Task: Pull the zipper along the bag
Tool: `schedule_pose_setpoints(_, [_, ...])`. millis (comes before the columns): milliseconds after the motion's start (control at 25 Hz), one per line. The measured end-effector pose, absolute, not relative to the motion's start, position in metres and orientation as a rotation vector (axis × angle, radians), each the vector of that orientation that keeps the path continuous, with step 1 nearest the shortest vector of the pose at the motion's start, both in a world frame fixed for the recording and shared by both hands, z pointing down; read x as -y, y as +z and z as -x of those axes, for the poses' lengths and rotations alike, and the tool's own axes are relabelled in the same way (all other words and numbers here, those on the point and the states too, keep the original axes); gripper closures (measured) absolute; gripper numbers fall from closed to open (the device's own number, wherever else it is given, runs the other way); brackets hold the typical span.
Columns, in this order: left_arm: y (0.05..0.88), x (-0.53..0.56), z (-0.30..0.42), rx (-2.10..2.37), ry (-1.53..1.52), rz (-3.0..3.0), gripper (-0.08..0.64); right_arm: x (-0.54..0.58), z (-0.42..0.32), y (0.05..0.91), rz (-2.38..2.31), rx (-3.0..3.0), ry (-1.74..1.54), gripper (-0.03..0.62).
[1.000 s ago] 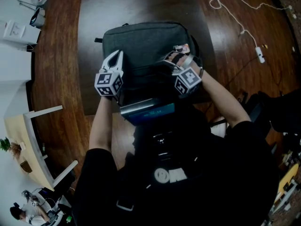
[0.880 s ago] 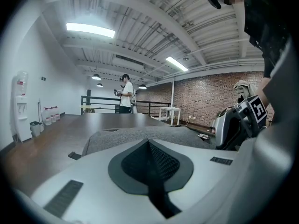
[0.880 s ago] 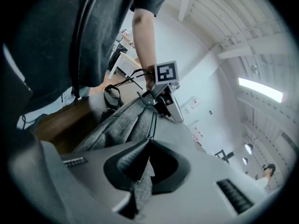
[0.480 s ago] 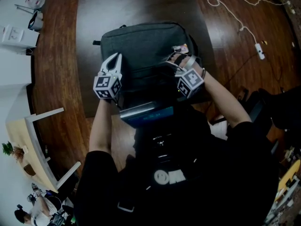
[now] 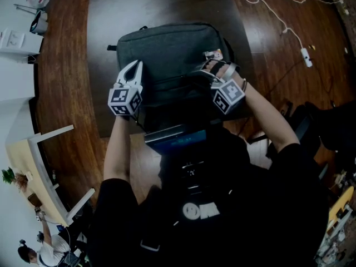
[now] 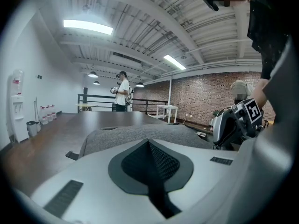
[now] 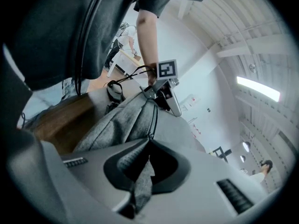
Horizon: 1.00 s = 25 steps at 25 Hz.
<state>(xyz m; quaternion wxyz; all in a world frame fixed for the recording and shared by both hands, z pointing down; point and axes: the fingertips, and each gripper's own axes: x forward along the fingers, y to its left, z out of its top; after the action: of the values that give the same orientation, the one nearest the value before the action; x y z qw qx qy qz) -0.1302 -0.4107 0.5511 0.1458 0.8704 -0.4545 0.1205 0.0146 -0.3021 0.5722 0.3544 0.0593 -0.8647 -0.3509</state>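
Note:
A dark grey bag (image 5: 167, 54) lies flat on the dark table (image 5: 111, 15). My right gripper (image 5: 204, 72) is at the bag's right side, shut on a grey fabric zipper pull (image 7: 140, 174). The zipper line (image 7: 153, 115) runs away from its jaws along the bag's edge. My left gripper (image 5: 132, 67) rests at the bag's left front, shut with nothing visible between its pads (image 6: 159, 162). From the left gripper view the bag (image 6: 135, 134) spreads out just beyond the jaws, with the right gripper (image 6: 233, 125) at the far right. The left gripper (image 7: 166, 94) also shows in the right gripper view.
A blue-edged flat item (image 5: 175, 138) lies at the table's near edge between my arms. A white cable with a plug strip (image 5: 289, 32) trails over the wooden floor at upper right. A white bench (image 5: 44, 166) stands at left. A person (image 6: 122, 91) stands far off.
The right gripper has edged slightly to the right with the pull still in its jaws. The left gripper has stayed nearly in place on the bag.

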Motion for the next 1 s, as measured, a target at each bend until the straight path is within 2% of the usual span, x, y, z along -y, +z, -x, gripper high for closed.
schedule_pose_setpoints(1000, [0.553, 0.412, 0.126, 1.269, 0.384, -2.514, 0.555, 0.308, -0.053, 0.590, -0.201, 2.215, -0.855, 0.577])
